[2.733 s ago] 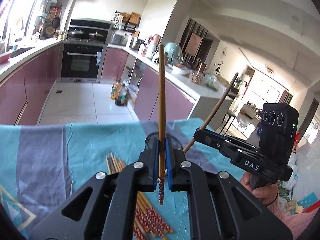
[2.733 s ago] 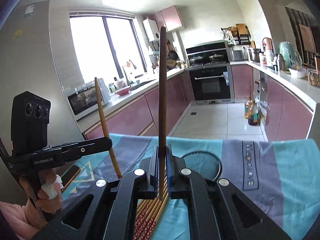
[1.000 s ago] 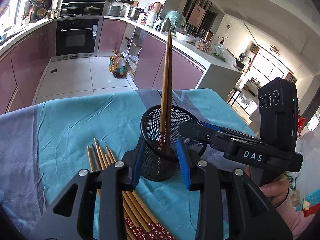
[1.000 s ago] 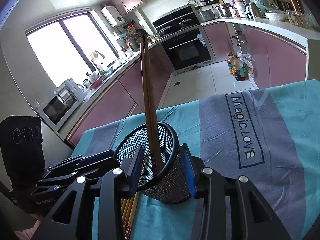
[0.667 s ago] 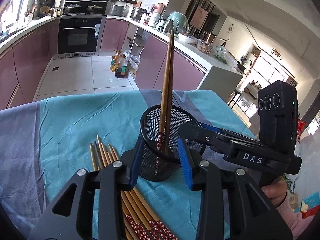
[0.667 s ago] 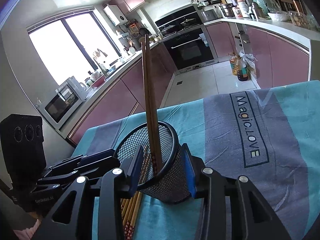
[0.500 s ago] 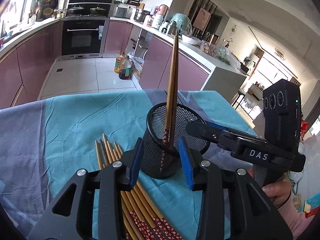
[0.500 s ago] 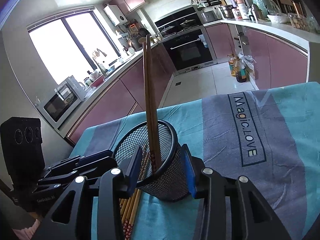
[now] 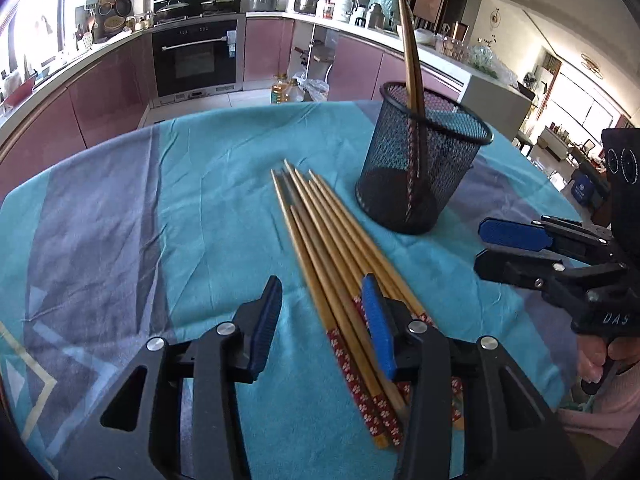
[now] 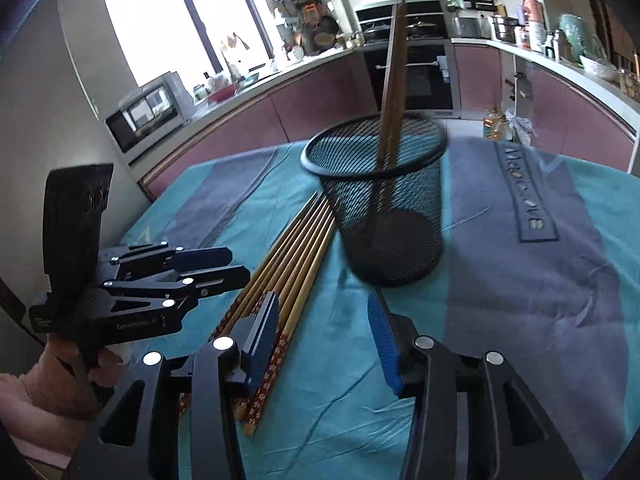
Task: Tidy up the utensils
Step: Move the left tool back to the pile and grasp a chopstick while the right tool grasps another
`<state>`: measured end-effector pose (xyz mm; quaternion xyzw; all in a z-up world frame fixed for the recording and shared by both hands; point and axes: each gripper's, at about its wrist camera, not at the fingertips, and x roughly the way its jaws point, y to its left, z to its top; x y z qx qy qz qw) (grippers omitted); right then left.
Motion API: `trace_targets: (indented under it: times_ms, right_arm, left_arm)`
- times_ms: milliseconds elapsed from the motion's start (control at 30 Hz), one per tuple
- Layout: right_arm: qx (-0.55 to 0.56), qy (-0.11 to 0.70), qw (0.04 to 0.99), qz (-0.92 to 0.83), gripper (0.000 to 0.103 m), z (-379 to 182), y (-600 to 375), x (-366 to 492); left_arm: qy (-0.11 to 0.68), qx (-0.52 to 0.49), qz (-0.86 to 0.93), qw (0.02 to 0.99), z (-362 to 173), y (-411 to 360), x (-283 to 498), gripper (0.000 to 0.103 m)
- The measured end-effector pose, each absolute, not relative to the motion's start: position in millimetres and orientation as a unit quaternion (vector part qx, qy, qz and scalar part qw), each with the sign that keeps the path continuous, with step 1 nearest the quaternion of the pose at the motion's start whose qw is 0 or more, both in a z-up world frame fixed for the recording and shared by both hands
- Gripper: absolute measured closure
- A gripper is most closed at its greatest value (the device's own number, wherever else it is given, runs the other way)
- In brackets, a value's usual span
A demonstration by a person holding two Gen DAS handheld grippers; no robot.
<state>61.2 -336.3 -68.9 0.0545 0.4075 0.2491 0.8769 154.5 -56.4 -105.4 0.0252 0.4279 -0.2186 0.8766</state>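
The left tongs [image 9: 322,320] hang open and empty over the loose chopsticks [image 9: 336,256] lying on the blue cloth [image 9: 120,208] of the tabletop, and one blue pad seems to sit right above them. The right tongs [image 10: 324,338] are open and empty too, just beside that pile. Close behind stands the black mesh cup [image 9: 424,168] with two chopsticks [image 9: 412,52] leaning in it.
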Motion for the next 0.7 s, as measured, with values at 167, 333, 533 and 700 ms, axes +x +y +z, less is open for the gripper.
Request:
trace_targets:
  times_ms: [167,333,533,700]
  right_arm:
    - [0.035,0.433,0.866,0.248,0.076,-86,-306,73]
    - [0.023,0.438,0.868,0.232,0.08,-90,-297,77]
    - [0.01,0.446,0.868,0.218,0.083,-92,-297,79]
    - [-0.025,0.44,0.875,0.201,0.084,-92,-284,80]
  left_arm:
    - [0.445,0.021,-0.211,0.87,-123,-49,153,0.068]
    - [0.45,0.011,-0.216,0.867,-127,-42,155,0.071]
    - [0.449,0.032,-0.21,0.868,-128,-48,149,0.073]
    - [0.45,0.052,-0.197,0.869,-128,-56,149,0.075]
